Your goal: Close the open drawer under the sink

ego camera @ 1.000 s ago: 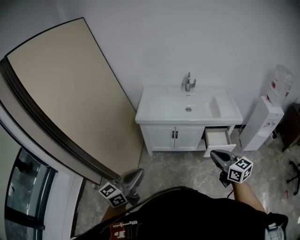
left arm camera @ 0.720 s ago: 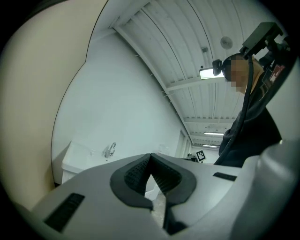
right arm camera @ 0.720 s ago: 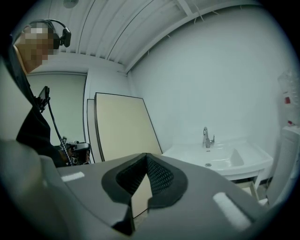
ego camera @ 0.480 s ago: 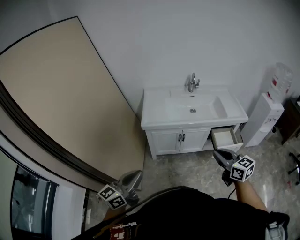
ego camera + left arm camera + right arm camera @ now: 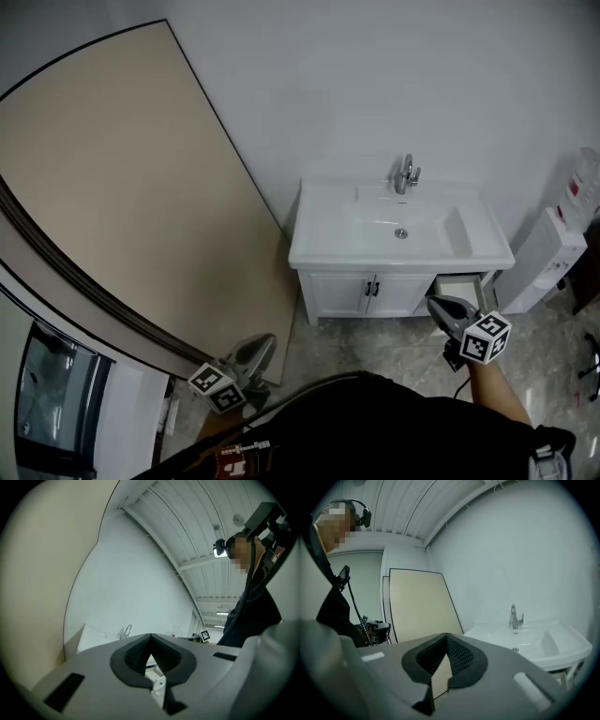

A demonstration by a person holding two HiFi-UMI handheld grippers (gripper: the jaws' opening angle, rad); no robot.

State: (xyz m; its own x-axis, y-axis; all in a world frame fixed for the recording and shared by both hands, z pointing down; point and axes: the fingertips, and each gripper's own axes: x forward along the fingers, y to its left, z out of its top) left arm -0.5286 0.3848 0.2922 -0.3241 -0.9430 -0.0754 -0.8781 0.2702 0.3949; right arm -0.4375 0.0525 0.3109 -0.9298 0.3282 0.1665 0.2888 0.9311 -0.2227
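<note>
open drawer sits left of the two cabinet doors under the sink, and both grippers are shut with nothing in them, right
Not quite: the head view shows the open drawer to the right of the cabinet doors, not the left. The rest holds: left gripper and right gripper are shut and empty.

Clear floor, drawer jutting ahead
Bare grey marbled floor (image 5: 375,345) lies ahead of the right gripper (image 5: 434,302); the open white drawer (image 5: 461,281) juts from the white sink cabinet (image 5: 342,293) before its tip, a white water dispenser (image 5: 542,262) stands right, a beige leaning board (image 5: 122,187) left of the left gripper (image 5: 265,340).
</note>
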